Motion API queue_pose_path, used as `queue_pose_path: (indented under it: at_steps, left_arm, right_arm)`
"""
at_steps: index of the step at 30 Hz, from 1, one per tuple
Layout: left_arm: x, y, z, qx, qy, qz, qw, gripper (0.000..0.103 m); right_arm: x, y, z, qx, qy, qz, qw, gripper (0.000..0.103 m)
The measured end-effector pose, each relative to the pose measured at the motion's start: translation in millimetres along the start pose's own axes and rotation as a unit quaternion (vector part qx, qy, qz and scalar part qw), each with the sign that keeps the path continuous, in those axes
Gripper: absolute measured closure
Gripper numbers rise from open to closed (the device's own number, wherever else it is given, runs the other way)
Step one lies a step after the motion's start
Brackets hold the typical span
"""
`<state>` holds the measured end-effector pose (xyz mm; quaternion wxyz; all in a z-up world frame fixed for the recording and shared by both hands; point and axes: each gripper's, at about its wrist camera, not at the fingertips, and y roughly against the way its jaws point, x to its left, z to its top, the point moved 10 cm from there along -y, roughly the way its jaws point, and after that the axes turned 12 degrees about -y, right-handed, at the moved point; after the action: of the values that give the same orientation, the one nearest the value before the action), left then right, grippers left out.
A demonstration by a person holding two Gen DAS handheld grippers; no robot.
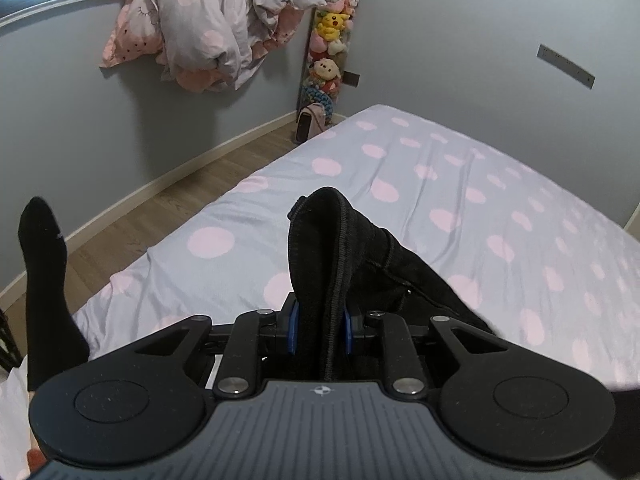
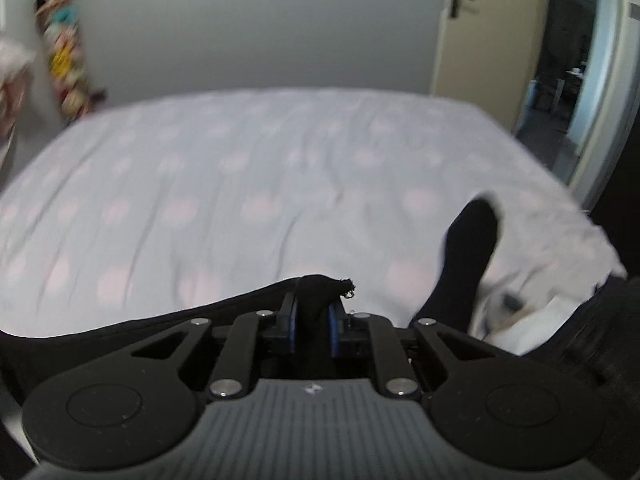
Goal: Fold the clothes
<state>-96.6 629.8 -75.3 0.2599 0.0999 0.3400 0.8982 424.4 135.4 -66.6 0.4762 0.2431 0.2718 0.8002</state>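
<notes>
Left gripper (image 1: 320,330) pinched tight on a thick ribbed edge of the black garment (image 1: 360,248), blue pads pressed against the cloth on both sides, bunch of fabric sticking up past the fingertips. Right gripper (image 2: 312,330) also clamped on black cloth, a thin frayed corner poking out just above the pads; looks like the same garment (image 2: 120,316), judged from the dark edge running off to its left, toward the other gripper. So garment is held at two points, lifted above the near edge of the bed sheet (image 1: 440,184), grey with pink dots. Its long axis seems to run sideways between the two grippers, rest of it draping down and right in the left wrist view; lower part hidden under the grippers. Neither gripper nearer, both already on it. Bed surface lies straight ahead of both. Right wrist view blurred, so motion likely. Can't tell the fold stage: fits cloth being carried out to lay flat, or an edge being brought over for a fold. Black sock (image 1: 44,272) hangs at far left, another in right view (image 2: 468,256), what holds them unclear
</notes>
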Motion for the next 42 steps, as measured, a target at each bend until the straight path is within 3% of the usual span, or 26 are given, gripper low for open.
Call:
queue_pose_path:
  at_steps: [4, 8, 16, 23, 26, 28, 32, 38, 42]
  left_arm:
    - [-7, -16, 17, -0.005, 0.004, -0.01, 0.9999, 0.078]
    - [-23, -56, 26, 0.02, -0.013, -0.004, 0.9997, 0.078]
    - [-50, -147, 4, 0.08, -0.074, 0.026, 0.9938, 0.078]
    - [-51, -186, -21, 0.102, -0.084, 0.041, 0.9904, 0.075]
    - [-50, -190, -23, 0.102, -0.096, 0.042, 0.9893, 0.068]
    - [-47, -187, -21, 0.098, -0.096, 0.041, 0.9898, 0.055]
    - [-34, -155, -13, 0.075, -0.091, 0.041, 0.9921, 0.048]
    - [-7, -91, -33, 0.09, -0.078, 0.023, 0.9926, 0.041]
    - [15, -57, -73, 0.121, -0.071, 0.018, 0.99, 0.04]
  right_arm:
    - [-36, 5, 60, -0.045, -0.025, -0.063, 0.997, 0.087]
    - [-69, -29, 84, -0.028, -0.075, -0.106, 0.991, 0.087]
    - [-66, -150, 52, 0.044, -0.047, -0.138, 0.988, 0.087]
    - [-59, -227, 31, 0.062, -0.01, -0.175, 0.982, 0.086]
    - [-60, -213, 28, 0.059, -0.014, -0.174, 0.983, 0.077]
    - [-61, -203, 26, 0.057, -0.016, -0.172, 0.983, 0.067]
    - [-62, -182, 22, 0.052, -0.021, -0.169, 0.984, 0.056]
    - [-65, -151, 16, 0.044, -0.028, -0.165, 0.985, 0.054]
    - [-46, -96, -13, 0.059, -0.024, -0.107, 0.992, 0.052]
